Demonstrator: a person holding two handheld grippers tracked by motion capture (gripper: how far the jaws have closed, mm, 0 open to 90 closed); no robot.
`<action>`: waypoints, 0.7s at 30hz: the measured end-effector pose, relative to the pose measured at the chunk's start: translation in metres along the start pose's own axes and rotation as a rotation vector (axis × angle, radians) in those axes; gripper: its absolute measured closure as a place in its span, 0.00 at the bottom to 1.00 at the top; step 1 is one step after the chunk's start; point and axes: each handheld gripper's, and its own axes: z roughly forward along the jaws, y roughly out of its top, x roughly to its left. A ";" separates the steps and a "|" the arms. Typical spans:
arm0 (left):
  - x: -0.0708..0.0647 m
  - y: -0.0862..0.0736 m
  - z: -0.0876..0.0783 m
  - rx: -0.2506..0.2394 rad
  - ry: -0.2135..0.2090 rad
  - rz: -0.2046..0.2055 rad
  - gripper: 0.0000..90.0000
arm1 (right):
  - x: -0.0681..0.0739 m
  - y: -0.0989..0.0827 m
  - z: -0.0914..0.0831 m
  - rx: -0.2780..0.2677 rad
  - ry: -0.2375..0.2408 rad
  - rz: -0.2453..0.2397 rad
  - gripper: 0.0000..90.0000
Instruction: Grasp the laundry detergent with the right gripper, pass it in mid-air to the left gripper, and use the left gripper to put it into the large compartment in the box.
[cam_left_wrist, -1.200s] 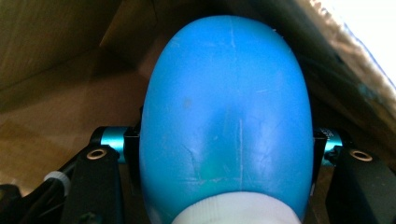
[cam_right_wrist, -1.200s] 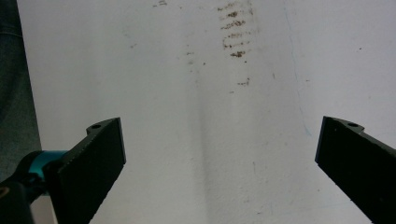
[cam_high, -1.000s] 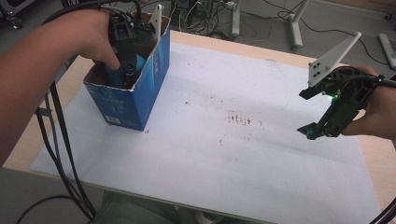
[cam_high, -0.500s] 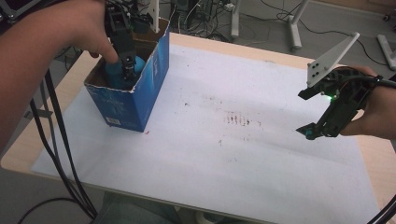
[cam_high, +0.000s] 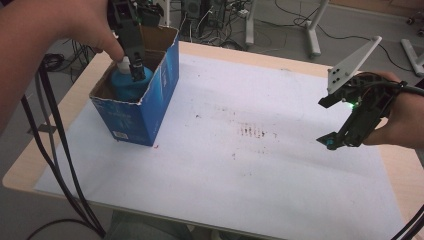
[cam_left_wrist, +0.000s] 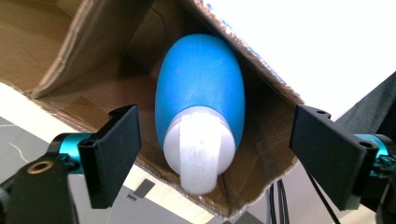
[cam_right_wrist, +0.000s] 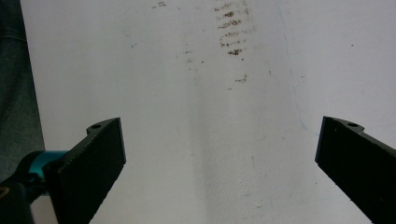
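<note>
Blue box (cam_high: 142, 107) at table's (cam_high: 220, 52) far left corner, blue bottle (cam_left_wrist: 200, 84) upright inside. My left gripper (cam_left_wrist: 215, 158) above box, jaws just opened, clear of white cap (cam_left_wrist: 200, 154). My right gripper (cam_high: 336, 134) wide open, empty, near right edge.

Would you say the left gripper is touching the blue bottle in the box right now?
Apart. In the left gripper view, the left gripper has clear gaps between both pads and the blue bottle standing in the cardboard box; its jaws have just been opening.
</note>
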 end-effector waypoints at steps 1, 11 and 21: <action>-0.001 0.001 -0.003 0.001 0.004 0.006 0.17 | 0.000 0.000 0.000 0.001 0.001 -0.001 0.01; -0.026 0.017 -0.024 -0.018 0.021 0.098 0.13 | -0.001 -0.001 -0.004 0.000 0.001 -0.002 0.01; -0.070 0.043 -0.028 -0.020 -0.007 0.299 0.07 | -0.007 0.002 -0.010 0.026 -0.002 -0.014 0.01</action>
